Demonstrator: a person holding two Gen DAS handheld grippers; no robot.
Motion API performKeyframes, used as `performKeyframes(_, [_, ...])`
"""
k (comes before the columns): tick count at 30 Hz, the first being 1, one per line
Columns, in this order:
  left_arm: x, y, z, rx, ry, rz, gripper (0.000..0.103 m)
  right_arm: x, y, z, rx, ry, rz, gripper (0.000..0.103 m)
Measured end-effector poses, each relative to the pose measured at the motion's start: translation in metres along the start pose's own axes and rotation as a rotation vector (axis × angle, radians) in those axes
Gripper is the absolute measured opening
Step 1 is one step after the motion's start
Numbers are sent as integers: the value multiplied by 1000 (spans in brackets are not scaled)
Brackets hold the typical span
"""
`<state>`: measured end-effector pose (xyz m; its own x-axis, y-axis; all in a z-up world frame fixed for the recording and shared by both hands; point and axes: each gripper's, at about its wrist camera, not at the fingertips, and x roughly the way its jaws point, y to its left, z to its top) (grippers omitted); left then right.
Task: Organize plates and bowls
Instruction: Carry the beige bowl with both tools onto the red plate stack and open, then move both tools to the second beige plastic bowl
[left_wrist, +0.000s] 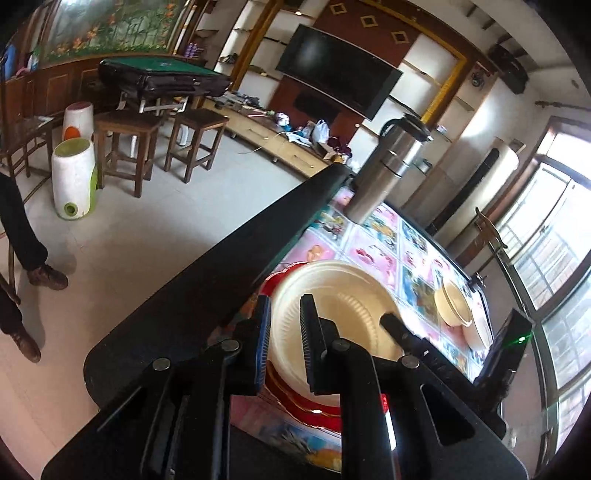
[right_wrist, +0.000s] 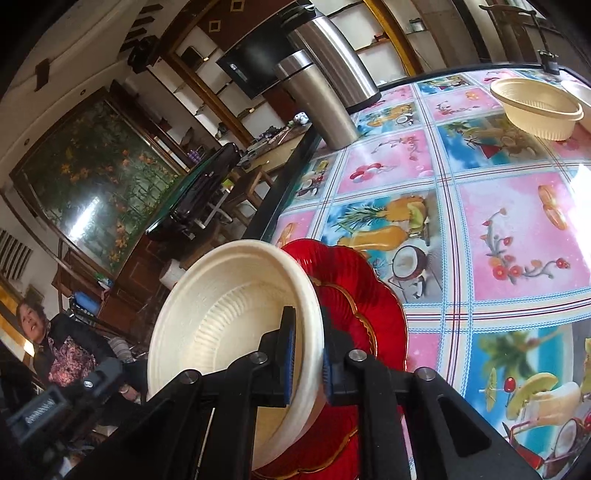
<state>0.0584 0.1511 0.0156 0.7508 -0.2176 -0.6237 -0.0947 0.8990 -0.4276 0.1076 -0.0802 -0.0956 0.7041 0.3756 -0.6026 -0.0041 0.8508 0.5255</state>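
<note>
From the left wrist, one cream bowl (left_wrist: 332, 317) sat on one red plate (left_wrist: 325, 408) at the near edge of the table (left_wrist: 391, 240); two more cream bowls (left_wrist: 456, 304) lay far right, one steel flask (left_wrist: 391, 166) stood behind. The left gripper (left_wrist: 286, 343) had its jaws almost together astride the bowl's near rim, and the right gripper (left_wrist: 391, 321) reached in over the bowl. From the right wrist, the single ribbed cream bowl (right_wrist: 229, 314) tilted against the scalloped, gold-edged red plate (right_wrist: 354, 288); the right gripper (right_wrist: 304, 354) pinched its rim between narrow jaws. Two flasks (right_wrist: 314, 92) stood beyond, another bowl (right_wrist: 535, 107) far off.
</note>
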Motion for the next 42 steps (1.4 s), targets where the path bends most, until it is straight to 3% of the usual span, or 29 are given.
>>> performKeyframes(3, [-5, -9, -2, 22, -5, -8, 14, -3, 9, 0, -35, 0, 3, 26])
performKeyframes(5, [-9, -17, -4, 45, -6, -18, 14, -12, 14, 0, -60, -32, 12, 49])
performKeyframes(11, [-12, -57, -19, 155, 11, -44, 14, -57, 8, 9, -106, -190, 23, 64])
performKeyframes(14, [-7, -85, -32, 231, 38, -63, 14, -77, -13, 17, -73, -244, 5, 67])
performKeyframes(18, [5, -128, -56, 356, 100, -104, 18, -95, -50, 24, -65, -290, -104, 67])
performKeyframes(20, [19, -155, -74, 426, 162, -127, 42, -104, -73, 27, -44, -298, -142, 67])
performKeyframes(22, [31, -176, -89, 462, 210, -146, 58, -113, -98, 30, -22, -309, -179, 67])
performKeyframes(23, [34, -182, -94, 476, 227, -153, 60, -117, -108, 31, -19, -318, -201, 68])
performKeyframes(27, [66, -222, -123, 529, 353, -179, 60, -137, -148, 33, -17, -346, -277, 71])
performKeyframes(30, [100, -246, -138, 529, 469, -181, 60, -150, -177, 36, 8, -337, -295, 75])
performKeyframes(33, [127, -264, -142, 521, 529, -166, 60, -161, -205, 40, 63, -318, -304, 75])
performKeyframes(37, [155, -287, -123, 474, 509, -158, 60, -174, -239, 49, 129, -310, -328, 76])
performKeyframes(42, [182, -311, -82, 325, 385, -166, 60, -183, -273, 58, 214, -296, -319, 76])
